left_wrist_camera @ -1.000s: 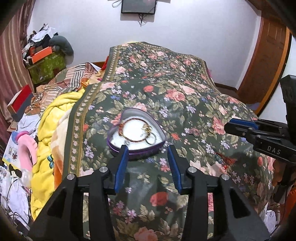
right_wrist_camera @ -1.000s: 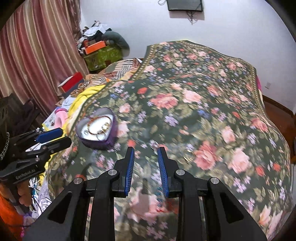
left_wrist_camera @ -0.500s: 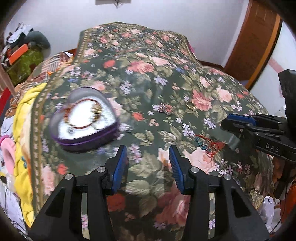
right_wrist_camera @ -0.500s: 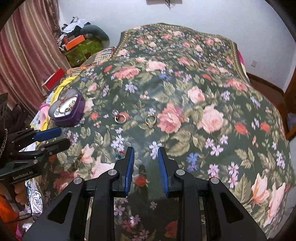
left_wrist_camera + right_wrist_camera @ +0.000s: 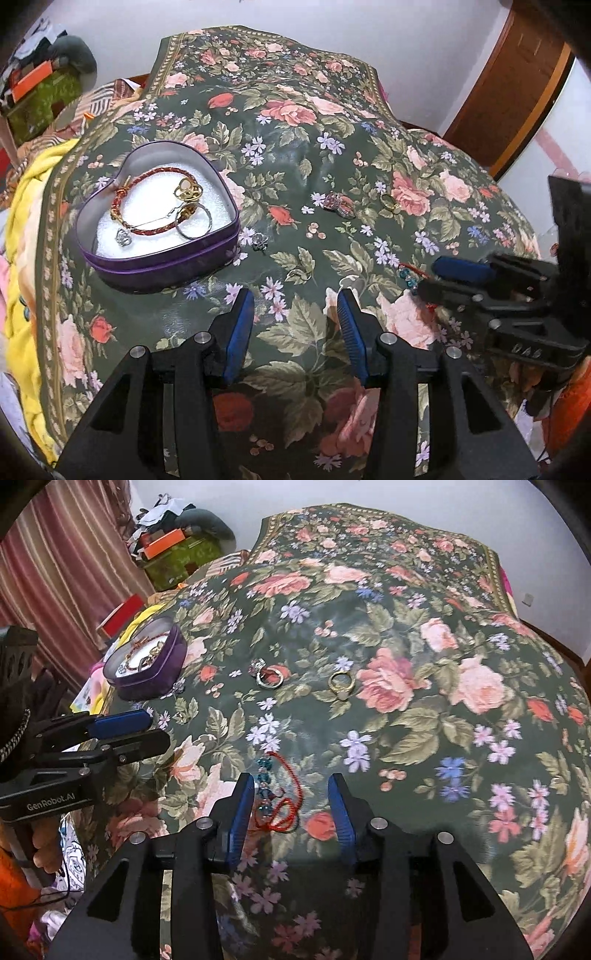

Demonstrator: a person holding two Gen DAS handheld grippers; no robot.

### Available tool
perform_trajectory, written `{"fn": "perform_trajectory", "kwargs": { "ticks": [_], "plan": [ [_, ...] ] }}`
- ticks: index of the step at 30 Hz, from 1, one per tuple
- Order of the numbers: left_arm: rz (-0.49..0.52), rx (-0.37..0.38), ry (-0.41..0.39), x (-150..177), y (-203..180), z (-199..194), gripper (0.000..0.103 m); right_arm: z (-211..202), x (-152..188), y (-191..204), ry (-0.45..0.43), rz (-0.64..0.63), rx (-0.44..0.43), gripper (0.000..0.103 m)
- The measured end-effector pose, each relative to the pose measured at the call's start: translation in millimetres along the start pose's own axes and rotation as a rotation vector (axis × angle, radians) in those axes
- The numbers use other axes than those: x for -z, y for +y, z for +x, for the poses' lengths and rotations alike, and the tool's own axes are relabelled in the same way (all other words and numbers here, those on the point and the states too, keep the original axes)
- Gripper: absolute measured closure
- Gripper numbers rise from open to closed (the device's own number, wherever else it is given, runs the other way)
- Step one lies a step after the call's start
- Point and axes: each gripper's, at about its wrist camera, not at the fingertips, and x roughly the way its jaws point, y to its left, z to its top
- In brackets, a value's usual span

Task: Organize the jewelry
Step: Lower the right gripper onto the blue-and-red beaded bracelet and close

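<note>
The right gripper (image 5: 291, 797), jaws spread, is straddling the red cord bracelet (image 5: 280, 797); closing off-centre risks snagging the floral bedspread (image 5: 406, 738).

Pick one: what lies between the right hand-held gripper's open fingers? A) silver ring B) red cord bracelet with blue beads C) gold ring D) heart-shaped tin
B: in the right wrist view the red cord bracelet with blue beads lies on the floral bedspread between the open fingers of the right hand-held gripper; the gold ring, silver ring and heart-shaped tin lie farther away.
</note>
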Motion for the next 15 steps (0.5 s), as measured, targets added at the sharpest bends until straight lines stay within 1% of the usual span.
{"fn": "perform_trajectory", "kwargs": {
  "ticks": [2,7,13,15],
  "plan": [
    [0.001,0.006,-0.001,-2,-2,2,0.059,2,0,3,0.001,-0.014,0.007,0.065],
    [-0.017,-0.006,-0.007,-11,-2,9,0.06,5,-1,8,-0.003,-0.038,0.015,0.065],
    [-0.07,-0.018,-0.017,-22,8,15,0.069,7,0,11,-0.011,-0.056,0.023,0.065],
    [-0.08,-0.029,-0.018,-24,10,17,0.074,8,0,13,-0.015,-0.07,0.035,0.066]
  ]
}}
